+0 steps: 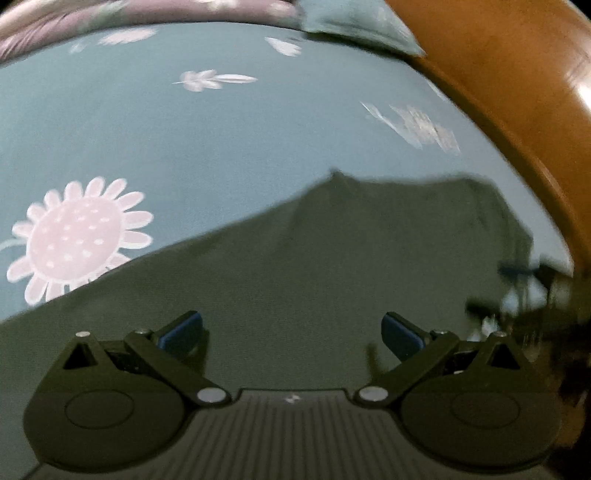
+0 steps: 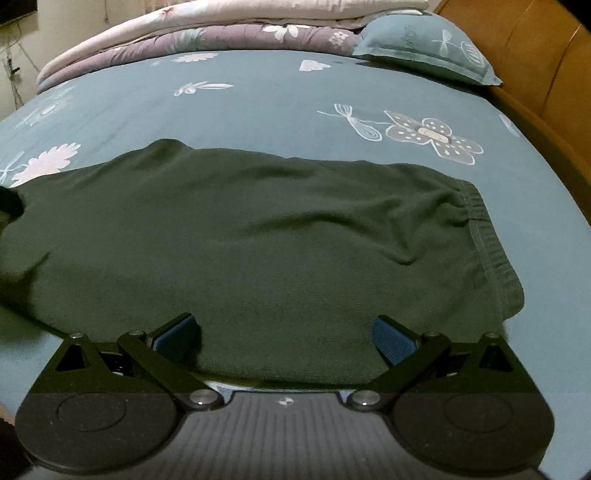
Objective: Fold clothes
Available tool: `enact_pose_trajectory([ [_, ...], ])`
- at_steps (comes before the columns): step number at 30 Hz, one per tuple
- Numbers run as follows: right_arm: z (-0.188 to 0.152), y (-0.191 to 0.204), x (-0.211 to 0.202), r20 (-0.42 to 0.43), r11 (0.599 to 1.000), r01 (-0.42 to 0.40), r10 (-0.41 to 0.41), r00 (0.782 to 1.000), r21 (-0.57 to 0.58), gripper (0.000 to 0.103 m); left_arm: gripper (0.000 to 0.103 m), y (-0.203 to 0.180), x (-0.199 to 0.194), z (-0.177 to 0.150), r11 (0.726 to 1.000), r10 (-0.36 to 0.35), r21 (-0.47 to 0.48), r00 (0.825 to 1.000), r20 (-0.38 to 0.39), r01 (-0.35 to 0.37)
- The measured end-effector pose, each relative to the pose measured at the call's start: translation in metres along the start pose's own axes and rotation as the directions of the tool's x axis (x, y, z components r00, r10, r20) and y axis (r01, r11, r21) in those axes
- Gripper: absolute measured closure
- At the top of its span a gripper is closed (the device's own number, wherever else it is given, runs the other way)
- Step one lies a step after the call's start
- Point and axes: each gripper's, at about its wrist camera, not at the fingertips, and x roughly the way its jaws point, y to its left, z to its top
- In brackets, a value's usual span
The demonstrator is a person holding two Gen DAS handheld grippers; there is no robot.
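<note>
Blurring smears the whole left wrist view, so the dark shapes at its right edge cannot be made out, and the near end of the dark green garment (image 2: pixel 258 251) runs out of sight under the tool there. From the right wrist view the garment lies spread flat on the teal bedsheet (image 2: pixel 258 92), its ribbed waistband (image 2: pixel 491 251) at the right and its left end cut off by the frame. The right gripper (image 2: pixel 286 338) hovers low over the garment's near edge, jaws spread wide, grasping nothing. The left gripper (image 1: pixel 291 334) is over the same cloth, jaws likewise parted and empty. Farther off lie a pillow (image 2: pixel 424 44) and folded quilts (image 2: pixel 203 33), with a wooden bed frame (image 2: pixel 535 74) at the right.
</note>
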Motion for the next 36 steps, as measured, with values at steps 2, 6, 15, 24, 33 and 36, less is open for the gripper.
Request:
enact_pose_trajectory([
  [2,-0.001,0.003,0.001,-0.005,1.0,0.009,-0.009,1.0,-0.009,0.0,0.001,-0.004,0.007,-0.008,1.0,0.017,0.021,0.999,-0.034,-0.017],
  [6,-0.001,0.005,0.0,-0.011,1.0,0.021,-0.022,1.0,-0.014,0.0,0.001,-0.006,0.017,-0.017,0.999,0.039,-0.002,0.999,-0.031,-0.039],
  [15,0.017,0.017,-0.014,-0.003,1.0,0.005,-0.005,1.0,-0.024,0.0,0.001,0.019,-0.016,-0.022,0.998,0.051,-0.022,0.999,0.009,-0.051],
  [24,0.034,0.067,-0.011,-0.006,0.998,-0.055,0.055,0.998,-0.032,0.0,0.001,0.103,-0.06,-0.062,0.976,0.125,-0.187,0.991,0.055,-0.113],
  [33,0.056,0.152,-0.012,-0.012,0.99,-0.064,0.063,0.998,-0.127,0.0,0.001,0.194,-0.085,-0.104,0.941,0.123,-0.328,0.987,0.102,-0.083],
  [36,0.063,0.181,-0.012,-0.02,0.984,-0.08,0.078,0.997,-0.162,0.0,0.001,0.212,-0.092,-0.11,0.94,0.071,-0.34,0.987,0.144,-0.018],
])
